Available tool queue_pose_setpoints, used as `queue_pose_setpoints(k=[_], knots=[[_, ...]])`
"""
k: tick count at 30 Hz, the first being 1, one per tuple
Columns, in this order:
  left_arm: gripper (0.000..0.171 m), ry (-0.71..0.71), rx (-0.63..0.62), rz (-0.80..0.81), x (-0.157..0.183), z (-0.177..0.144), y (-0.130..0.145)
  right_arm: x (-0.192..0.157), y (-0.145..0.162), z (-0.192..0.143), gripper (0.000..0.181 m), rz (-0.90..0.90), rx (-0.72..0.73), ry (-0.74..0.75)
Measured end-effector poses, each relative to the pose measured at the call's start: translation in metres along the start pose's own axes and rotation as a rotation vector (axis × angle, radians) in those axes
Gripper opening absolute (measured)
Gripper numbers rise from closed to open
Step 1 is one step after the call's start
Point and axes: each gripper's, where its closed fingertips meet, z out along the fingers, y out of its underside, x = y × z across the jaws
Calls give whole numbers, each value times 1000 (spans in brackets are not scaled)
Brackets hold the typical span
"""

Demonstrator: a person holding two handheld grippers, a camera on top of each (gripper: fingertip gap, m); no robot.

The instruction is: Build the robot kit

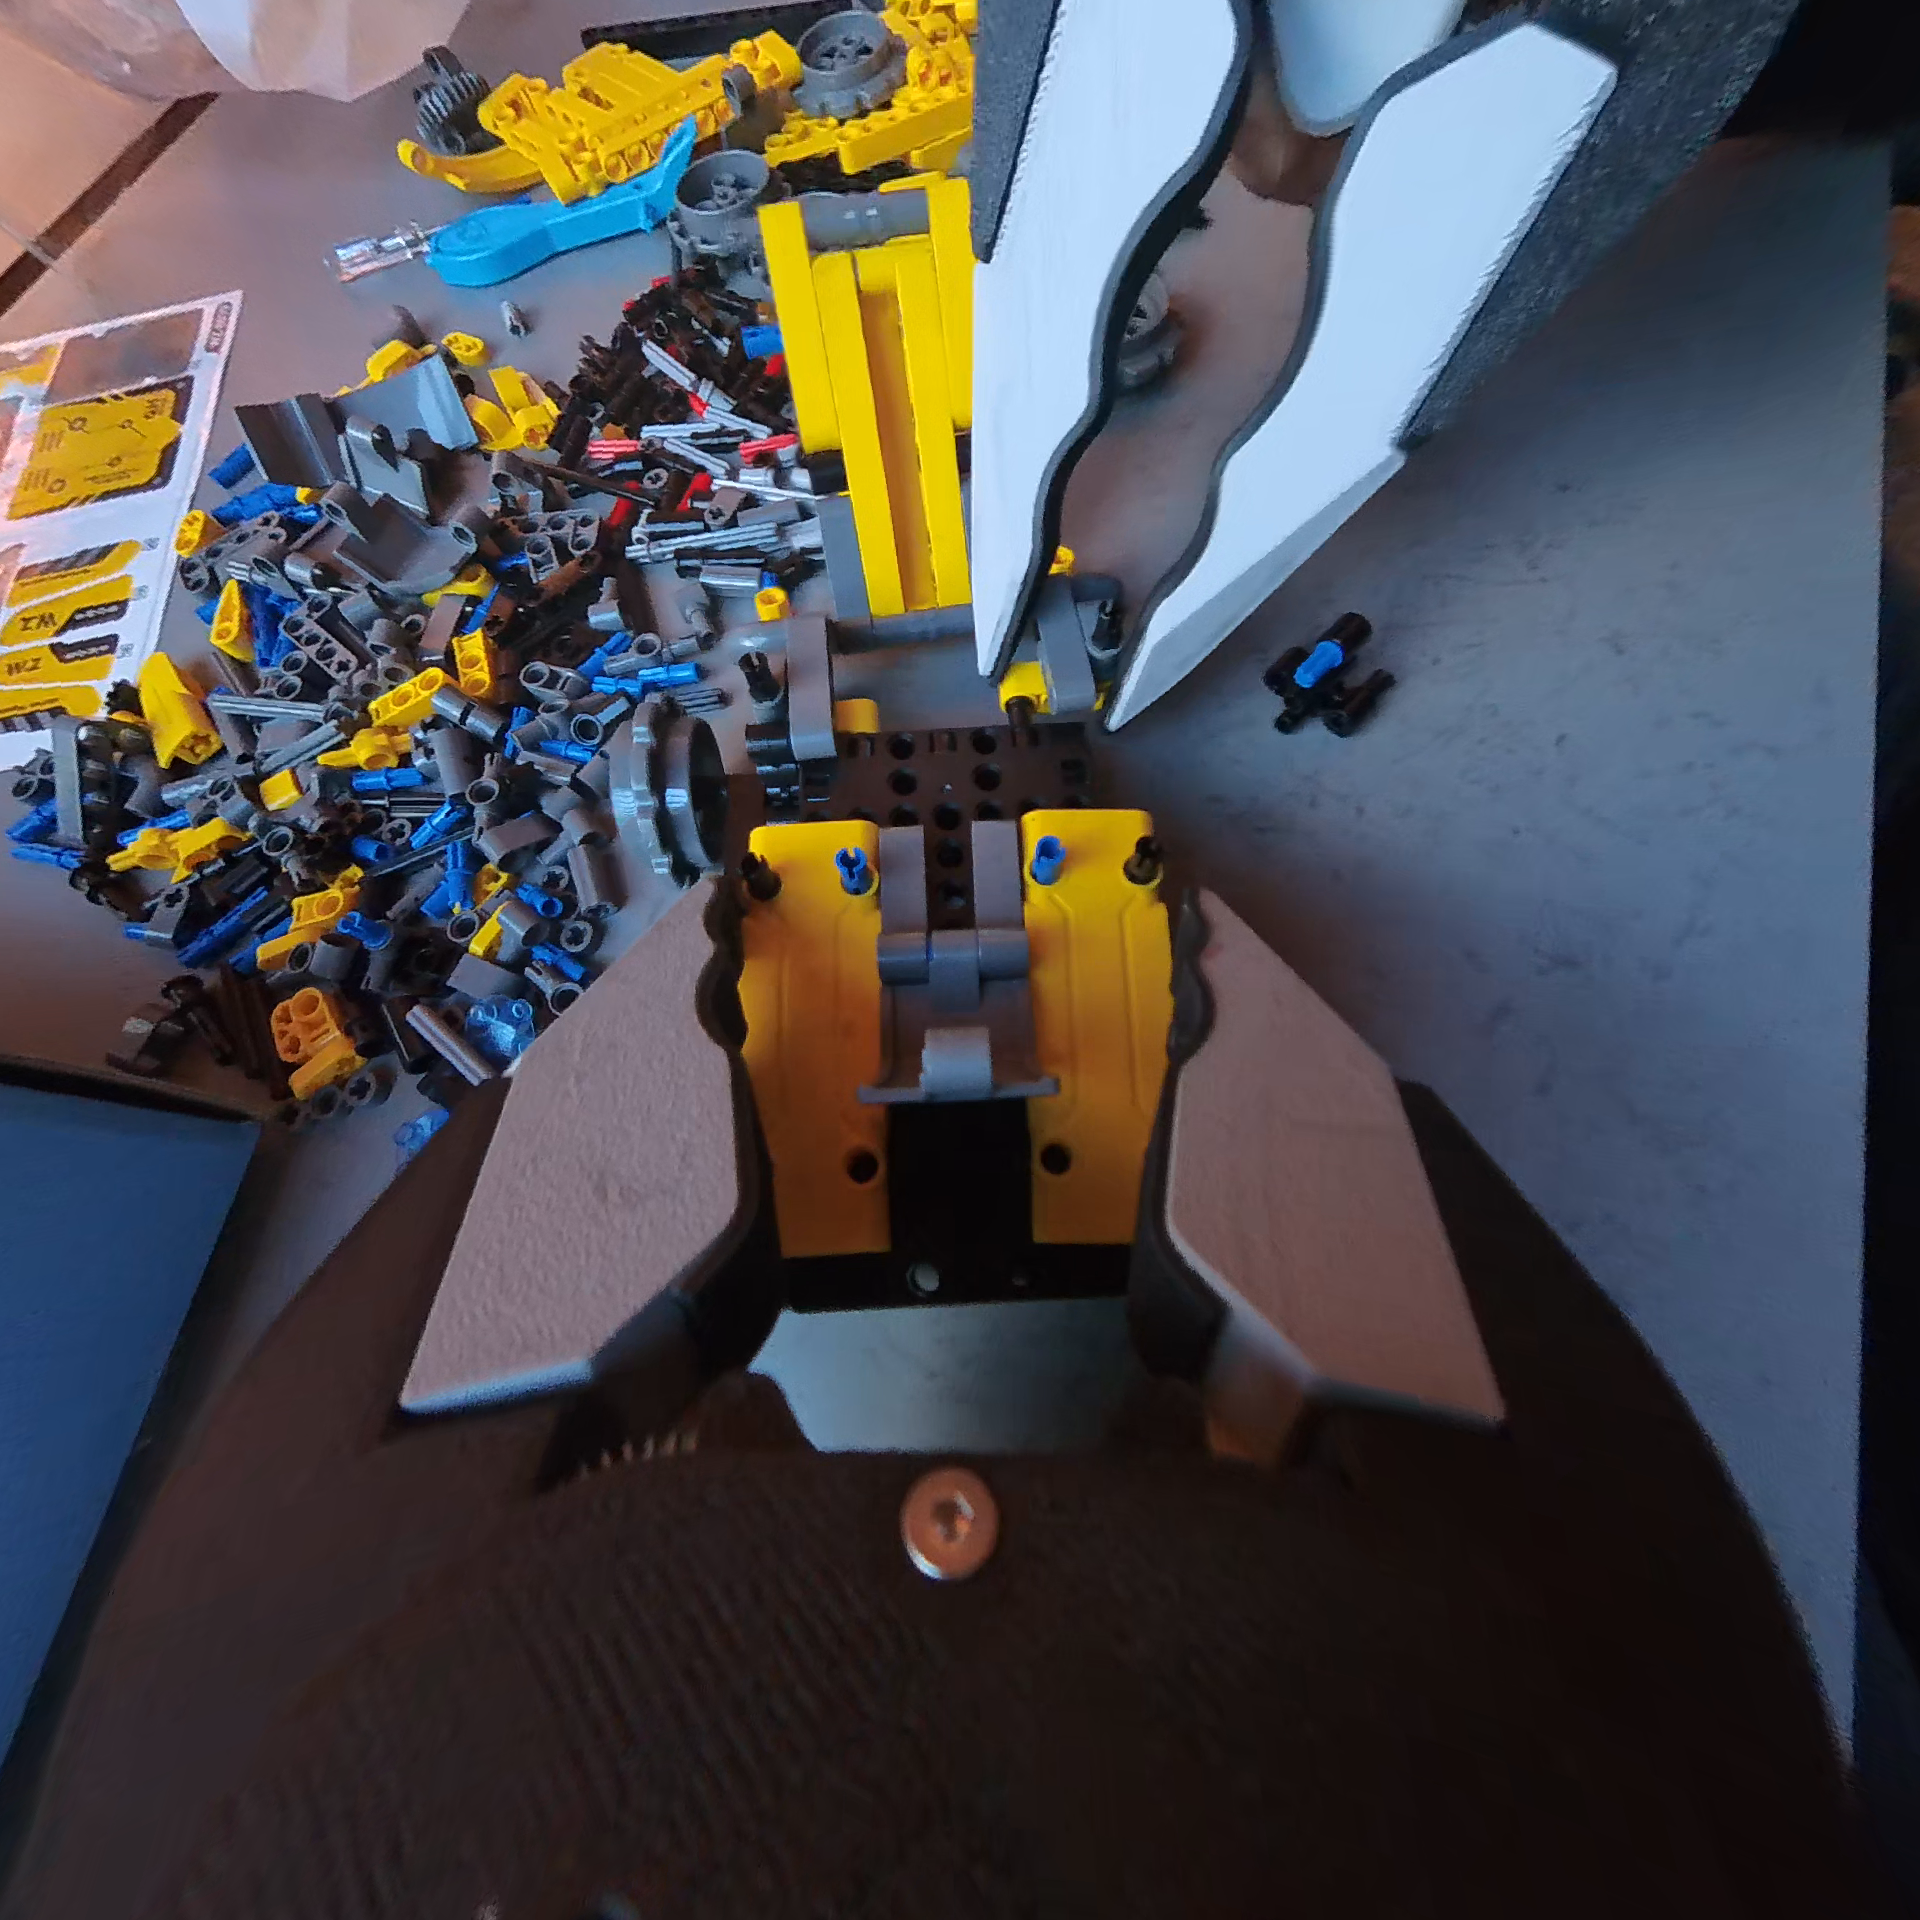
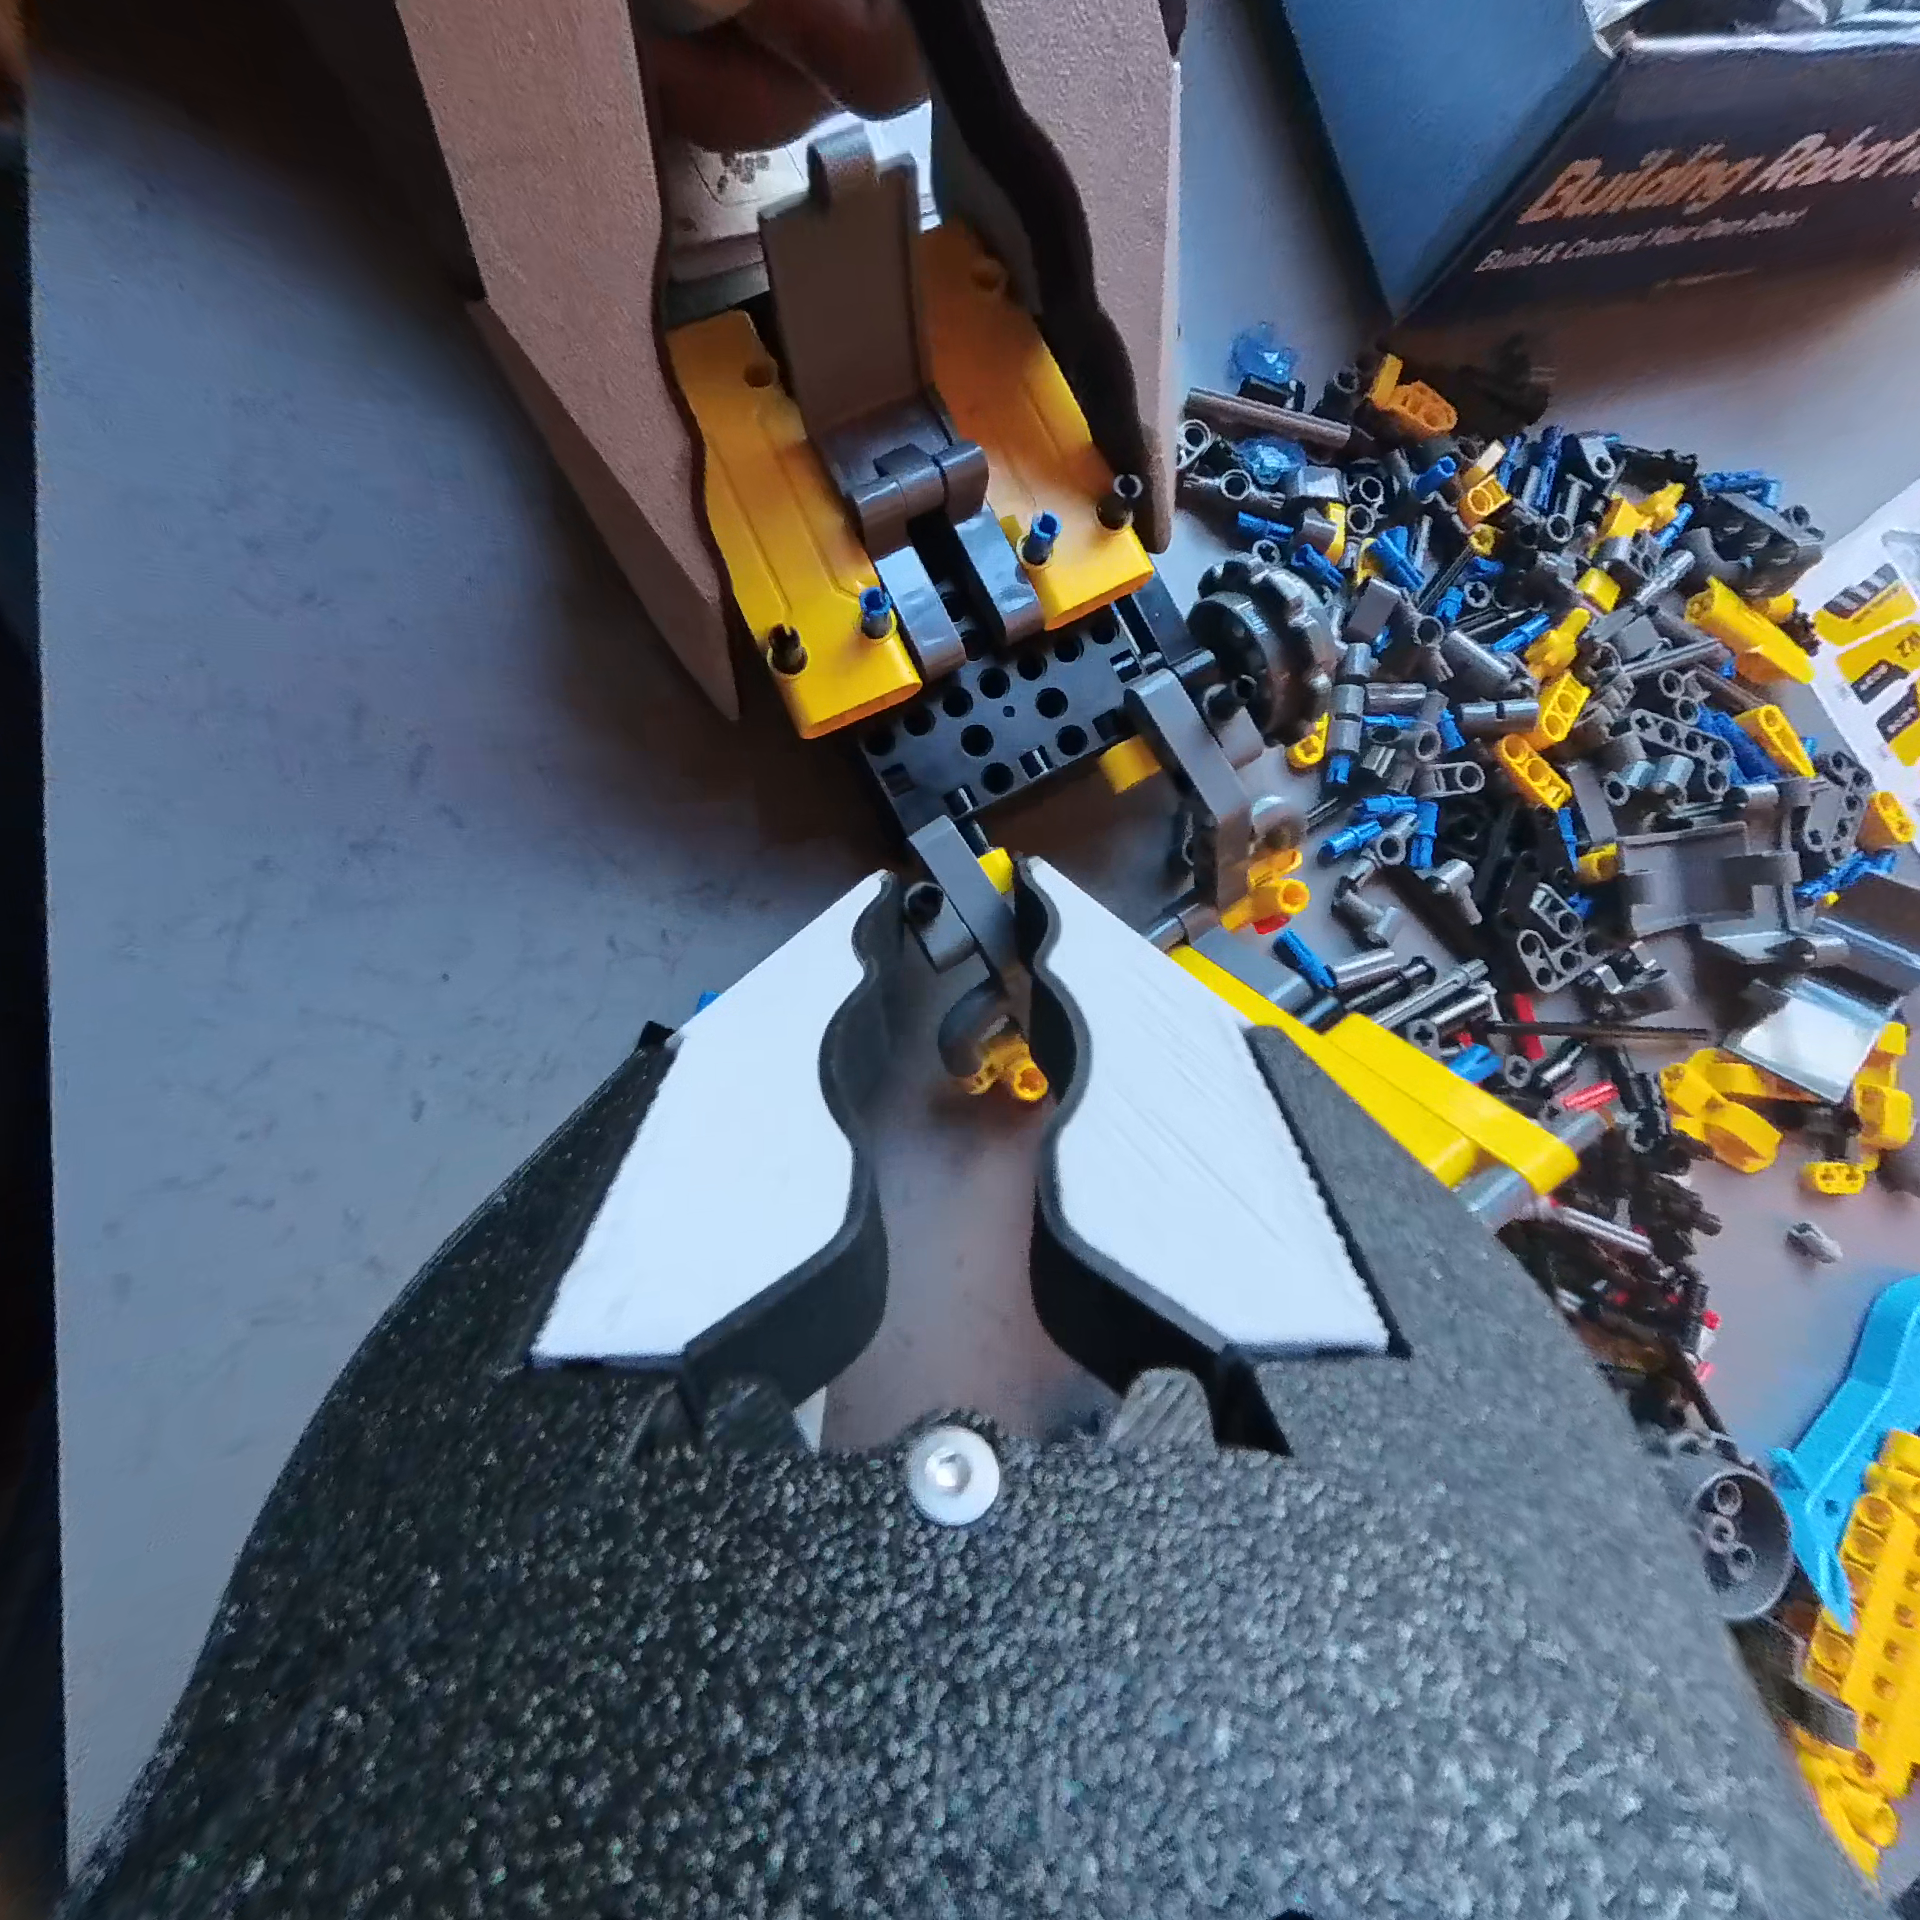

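left gripper (image 1: 956, 1039), brown-fingered, is seen closed on a half-built brick model (image 1: 956, 1122): 2 yellow panels (image 1: 810, 1039) are pinched from both sides, a grey hinged piece (image 1: 954, 966) between them. the jaws are held only as wide as the model; the grip appears meant to brace the model against the grey table (image 1: 1558, 935), its black perforated base (image 1: 935, 769) projecting forward, free of the fingers.

right gripper (image 2: 961, 904), white-fingered, is met tip to tip with the left. its jaws are narrowed to a small gap, and a grey link arm (image 2: 961, 904) at the front end of the model sits in that gap, with a yellow connector (image 2: 1003, 1075) lying further back between the fingers. contact seems likely on the right side; a firm clamp cannot be confirmed.

just beside the model, a grey toothed wheel (image 1: 670, 800) is mounted on its left flank. a small black-and-blue pin cluster (image 1: 1325, 675) lies alone on the right, apart from everything.

further left, a loose heap of pins and beams (image 1: 416, 675) is spread within reach. beyond it, long yellow beams (image 1: 873, 416), a blue separator tool (image 1: 561, 223), a second yellow assembly (image 1: 644, 114) and a sticker sheet (image 1: 94, 499) at the edge. a dark printed box (image 2: 1662, 156) is set at the far side in the right wrist view.
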Motion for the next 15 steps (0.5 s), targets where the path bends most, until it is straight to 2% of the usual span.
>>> queue_pose_setpoints(k=[9, 15], knots=[[80, -17, 0, -10, -1, 1, -1, 6, -1, -3, 23, 72, -26, 2], [80, -13, 1, -7, 0, 1, -1, 4, 6, -7, 28, 0, -122, -40]])
